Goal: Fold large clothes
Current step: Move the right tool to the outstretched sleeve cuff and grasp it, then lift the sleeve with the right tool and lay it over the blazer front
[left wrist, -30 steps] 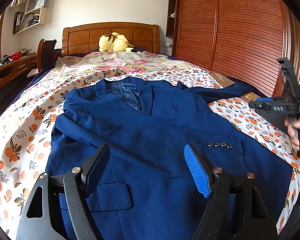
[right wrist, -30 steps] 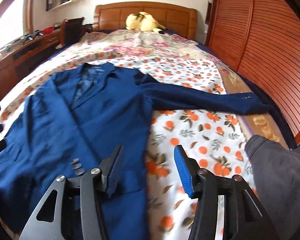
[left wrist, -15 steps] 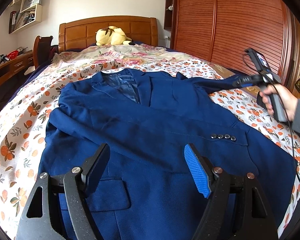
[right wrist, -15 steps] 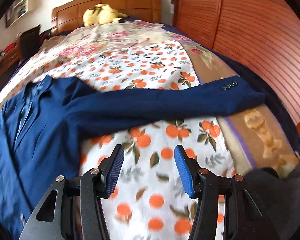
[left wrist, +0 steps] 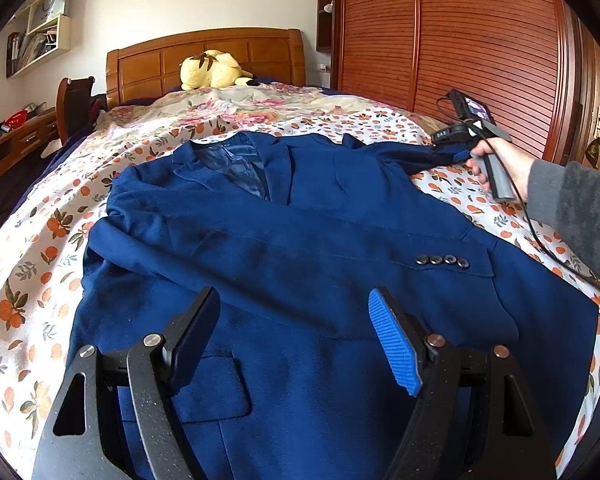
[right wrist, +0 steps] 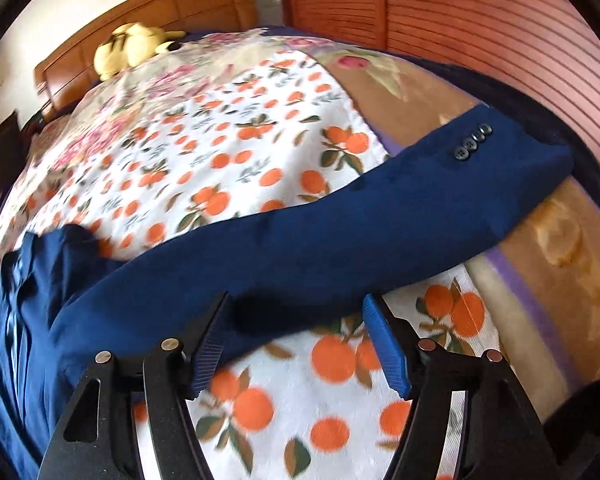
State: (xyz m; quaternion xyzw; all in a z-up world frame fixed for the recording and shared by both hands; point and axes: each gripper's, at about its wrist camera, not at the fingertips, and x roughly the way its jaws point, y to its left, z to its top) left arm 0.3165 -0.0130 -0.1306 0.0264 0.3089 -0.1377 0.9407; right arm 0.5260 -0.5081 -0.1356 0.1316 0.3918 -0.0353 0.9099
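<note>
We note the outstretched sleeve (right wrist: 340,236) of the blue jacket (left wrist: 300,264) lies crosswise just ahead of the right gripper (right wrist: 296,340) — both grippers gape, holding nothing — left gripper (left wrist: 296,340) hovers over the hem.

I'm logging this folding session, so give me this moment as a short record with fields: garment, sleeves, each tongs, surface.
garment: blue jacket, front up, flat on the bed
near sleeve: folded across the chest, cuff buttons showing
far sleeve: stretched out sideways over the bedspread
left tongs: open, above the jacket's lower front, holding nothing
right tongs: open, at the far sleeve's edge, not closed on it
surface: orange-print bedspread
</note>
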